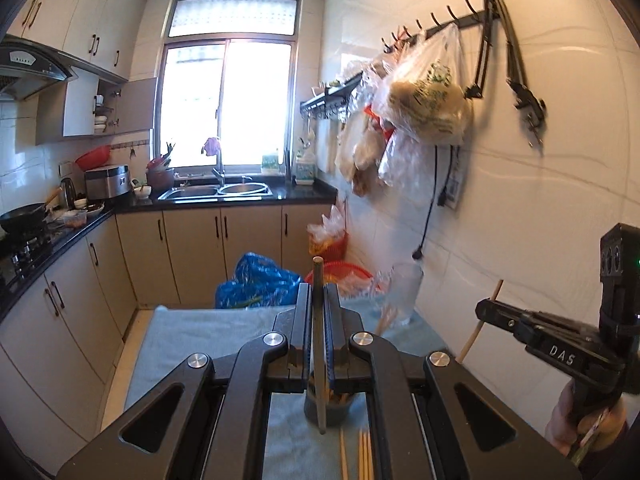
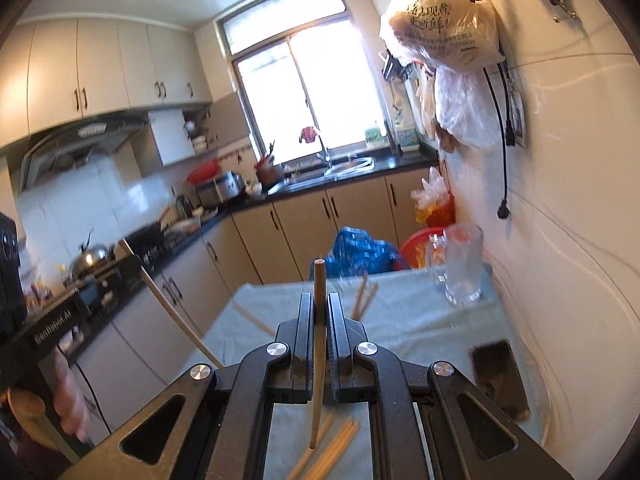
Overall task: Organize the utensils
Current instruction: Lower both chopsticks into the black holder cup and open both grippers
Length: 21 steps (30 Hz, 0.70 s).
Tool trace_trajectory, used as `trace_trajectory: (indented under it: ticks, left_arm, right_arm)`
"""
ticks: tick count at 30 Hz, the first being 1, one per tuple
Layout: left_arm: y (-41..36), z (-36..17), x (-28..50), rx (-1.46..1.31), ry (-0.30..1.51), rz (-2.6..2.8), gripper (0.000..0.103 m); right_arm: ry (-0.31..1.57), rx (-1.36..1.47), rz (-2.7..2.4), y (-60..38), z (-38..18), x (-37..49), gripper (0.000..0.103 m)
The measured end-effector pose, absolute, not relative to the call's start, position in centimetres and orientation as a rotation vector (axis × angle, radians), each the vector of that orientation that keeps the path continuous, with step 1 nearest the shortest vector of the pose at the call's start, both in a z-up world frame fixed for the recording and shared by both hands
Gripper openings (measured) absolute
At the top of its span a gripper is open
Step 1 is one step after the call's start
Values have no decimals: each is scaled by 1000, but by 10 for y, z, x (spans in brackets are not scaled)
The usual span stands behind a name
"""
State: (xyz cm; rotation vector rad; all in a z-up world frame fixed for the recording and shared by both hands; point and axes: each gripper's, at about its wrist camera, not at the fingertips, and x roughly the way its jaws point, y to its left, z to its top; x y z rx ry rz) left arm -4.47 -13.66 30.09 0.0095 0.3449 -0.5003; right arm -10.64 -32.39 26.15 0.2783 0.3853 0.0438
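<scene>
My left gripper is shut on a greyish chopstick that stands upright between the jaws. Below it sits a grey cup holding chopsticks, and loose chopsticks lie on the pale blue cloth. My right gripper is shut on a brown chopstick, held above several loose chopsticks. Each gripper shows in the other's view: the right gripper pinches a light stick, and the left gripper carries a pale chopstick.
A glass mug stands at the table's far right beside the tiled wall. More chopsticks lie mid-table, and a dark flat object lies at the right edge. Blue bag and red baskets sit on the floor beyond.
</scene>
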Motion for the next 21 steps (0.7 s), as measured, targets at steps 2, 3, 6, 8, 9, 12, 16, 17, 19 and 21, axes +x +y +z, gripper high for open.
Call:
trace_trajectory:
  ticks: [2,3,6,8,9,12,16,17,19,21]
  left_arm:
    - [-141,306,-29,-19,347,-501,5]
    - [-144,309,-21,-33,348,-502,5]
    - [-152,309,-1,-56,343,-488,5]
    - [-160,305,13,-60,358,-480,5]
    - [-163,302,18,-59,365,-478,5]
    - [-174,287,39,-54,405,-471,5]
    - [-181,260,59,-56,480,-475,5]
    - [-181,255,62,-60,494,-477,5]
    - [-180,247,66,-66,503,-472,5]
    - [-179,244,66,-64,508,-473,8]
  right_arm:
    - [355,293,40,-325,268,-93,7]
    - [344,301,36,-326,271,-86,7]
    - [311,314,18,-328,276,-69,7]
    - [297,317,8,-329,276,-60,7]
    - [292,320,3,-330,274,-56,7]
    - [293,321,-16,-331,265,-38,7]
    - [361,318,-30,-329,241,-16,7]
    - [378,319,-29,-329,235,-12,7]
    - [418,314,-26,-329,223,-2,7]
    - [454,324,-26,-330,211,7,8]
